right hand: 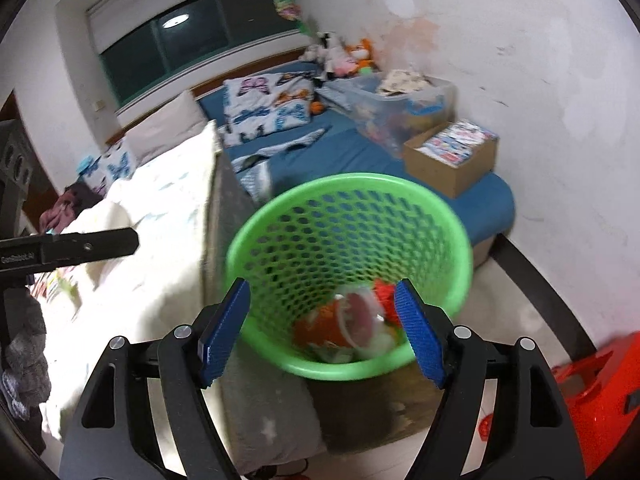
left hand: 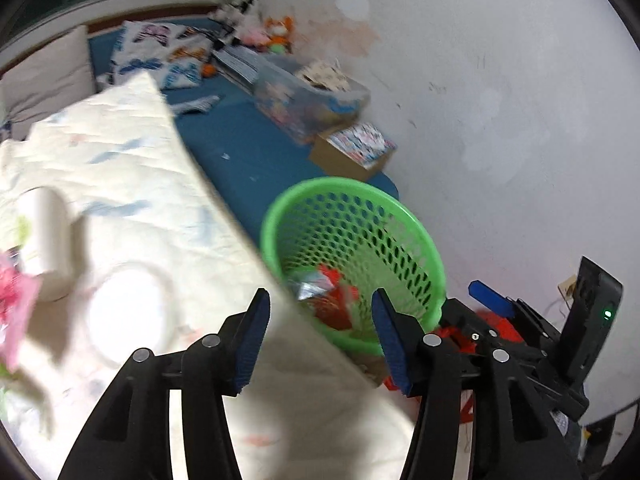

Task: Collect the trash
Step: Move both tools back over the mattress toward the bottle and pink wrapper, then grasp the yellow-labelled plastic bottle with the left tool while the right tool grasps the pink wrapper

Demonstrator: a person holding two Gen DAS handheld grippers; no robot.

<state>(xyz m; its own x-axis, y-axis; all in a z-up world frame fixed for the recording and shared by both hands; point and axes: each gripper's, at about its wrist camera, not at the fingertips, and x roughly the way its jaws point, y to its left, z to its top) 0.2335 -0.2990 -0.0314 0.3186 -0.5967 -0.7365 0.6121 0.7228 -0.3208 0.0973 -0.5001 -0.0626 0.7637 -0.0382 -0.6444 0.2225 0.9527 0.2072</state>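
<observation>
A green perforated basket (left hand: 352, 248) (right hand: 348, 264) stands on the floor beside the bed. Inside it lie red and orange wrappers (left hand: 336, 300) and a clear plastic cup (right hand: 360, 320). My left gripper (left hand: 320, 336) hangs open over the edge of the cream quilt (left hand: 140, 208), just short of the basket, with nothing between its blue pads. My right gripper (right hand: 322, 332) is open above the basket's near rim, also with nothing in it. On the quilt lie a white cylinder (left hand: 46, 236), a round white lid (left hand: 128, 312) and something pink (left hand: 12, 300), all blurred.
A blue mattress (right hand: 360, 148) runs behind the basket, carrying a cardboard box (right hand: 452, 156), a clear storage bin (right hand: 392, 100), pillows and plush toys. A white wall (right hand: 540, 80) is on the right. A red object (right hand: 600, 392) sits on the floor at lower right.
</observation>
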